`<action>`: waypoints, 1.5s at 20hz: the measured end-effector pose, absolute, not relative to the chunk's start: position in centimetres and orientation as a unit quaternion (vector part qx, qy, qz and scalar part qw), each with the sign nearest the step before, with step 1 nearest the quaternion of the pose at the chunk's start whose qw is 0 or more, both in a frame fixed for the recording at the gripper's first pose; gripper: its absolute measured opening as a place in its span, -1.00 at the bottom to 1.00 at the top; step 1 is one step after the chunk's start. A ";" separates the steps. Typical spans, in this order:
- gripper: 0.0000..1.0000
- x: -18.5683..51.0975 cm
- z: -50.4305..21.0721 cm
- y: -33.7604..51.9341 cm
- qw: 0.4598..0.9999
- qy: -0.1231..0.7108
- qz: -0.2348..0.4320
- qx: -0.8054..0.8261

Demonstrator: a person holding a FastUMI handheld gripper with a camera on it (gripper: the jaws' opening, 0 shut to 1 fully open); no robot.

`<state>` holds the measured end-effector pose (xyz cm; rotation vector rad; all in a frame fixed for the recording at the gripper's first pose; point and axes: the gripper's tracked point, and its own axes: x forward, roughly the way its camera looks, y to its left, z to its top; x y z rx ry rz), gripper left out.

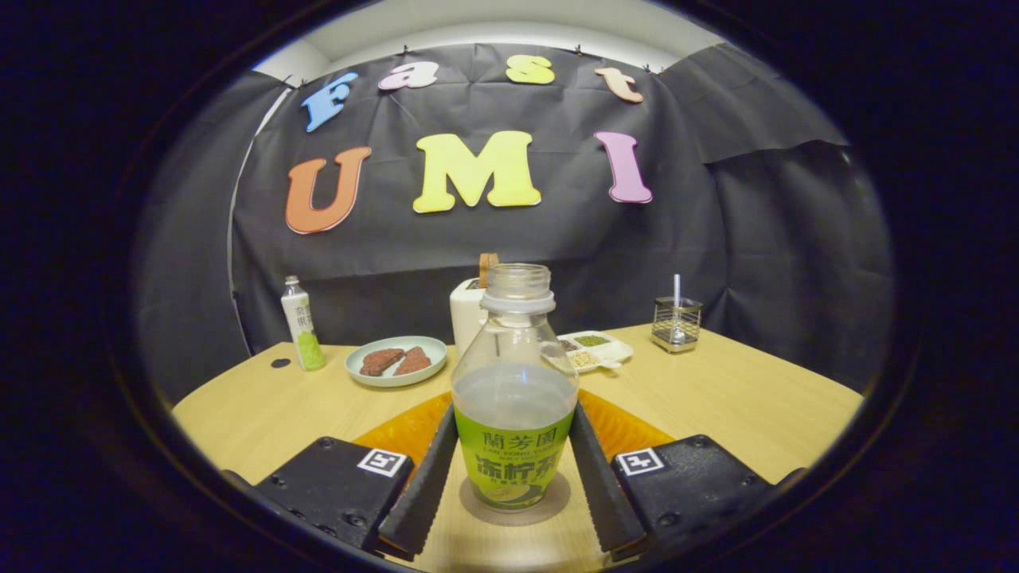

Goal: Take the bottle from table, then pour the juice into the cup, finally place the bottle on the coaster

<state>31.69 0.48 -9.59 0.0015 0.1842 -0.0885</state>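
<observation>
A: How is the hand-held gripper [513, 485] set?
B: Level and low over the counter [740, 398], fingers [422, 485] flanking the uncapped bottle [514, 398], seemingly touching its label; I can't tell if they press.
A: The bottle?
B: Upright on the coaster [557, 497].

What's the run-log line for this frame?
bottle: uncapped, upright on coaster | fingers: flank bottle, contact unclear | phase: placing

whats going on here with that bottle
A hand-held gripper has its two fingers on either side of an uncapped juice bottle, which stands upright on a round coaster on the wooden table. The fingers sit right at the bottle's sides; whether they press on it is unclear.
</observation>
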 end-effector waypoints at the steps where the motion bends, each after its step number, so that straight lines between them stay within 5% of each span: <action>1: 0.71 31.7 -9.6 0.5 0.995 0.094 -0.043 -0.007; 4: 0.77 31.4 -9.5 1.2 0.994 0.101 -0.030 -0.022; 6: 0.99 31.0 -9.4 1.5 0.995 0.101 -0.019 -0.020; 30: 1.00 7.6 -2.2 1.7 0.993 0.038 -0.076 -0.078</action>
